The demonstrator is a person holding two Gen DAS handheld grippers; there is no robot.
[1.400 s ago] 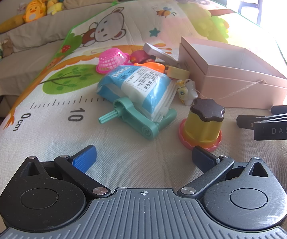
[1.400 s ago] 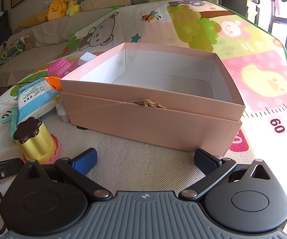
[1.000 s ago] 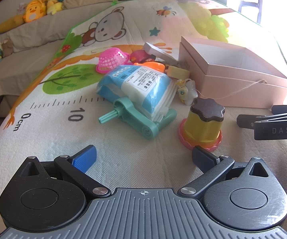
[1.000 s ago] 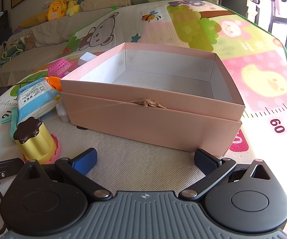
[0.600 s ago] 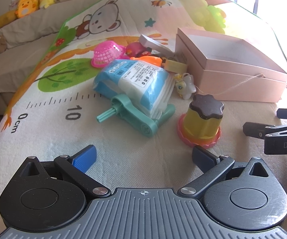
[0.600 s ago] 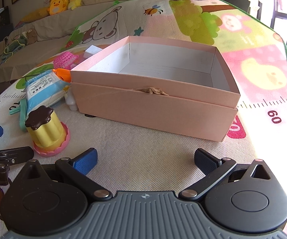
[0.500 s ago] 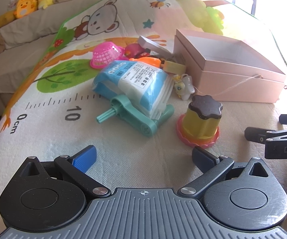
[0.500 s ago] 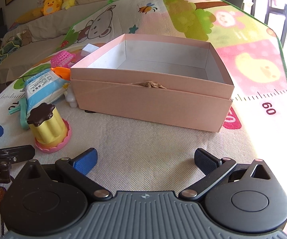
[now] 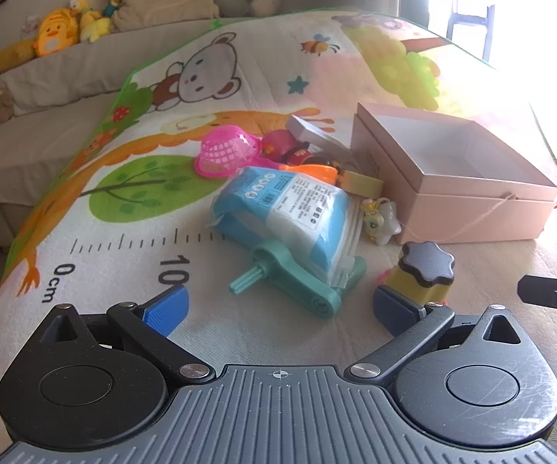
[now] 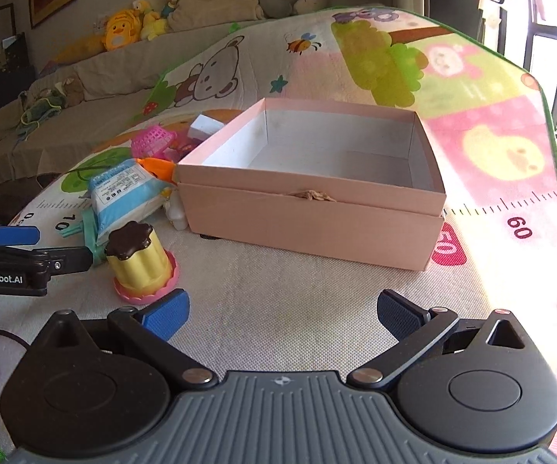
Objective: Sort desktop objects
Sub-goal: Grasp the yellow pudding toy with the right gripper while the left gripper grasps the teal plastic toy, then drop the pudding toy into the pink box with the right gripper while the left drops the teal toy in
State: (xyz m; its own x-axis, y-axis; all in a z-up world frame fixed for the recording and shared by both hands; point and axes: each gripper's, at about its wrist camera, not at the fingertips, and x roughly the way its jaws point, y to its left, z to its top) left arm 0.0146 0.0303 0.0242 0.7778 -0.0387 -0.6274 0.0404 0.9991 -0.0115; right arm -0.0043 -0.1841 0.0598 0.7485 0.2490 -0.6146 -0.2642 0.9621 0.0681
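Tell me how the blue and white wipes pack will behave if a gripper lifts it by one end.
The wipes pack looks like a soft film pouch, so it would probably sag rather than stay stiff. Its glossy wrapper may be slippery between the pads. It lies across the teal clip, which might shift or drag along when the pack rises.

We are seeing the left gripper moving closer to the yellow pudding toy, its right finger now just beside it, while the right gripper is rising above the pink box.
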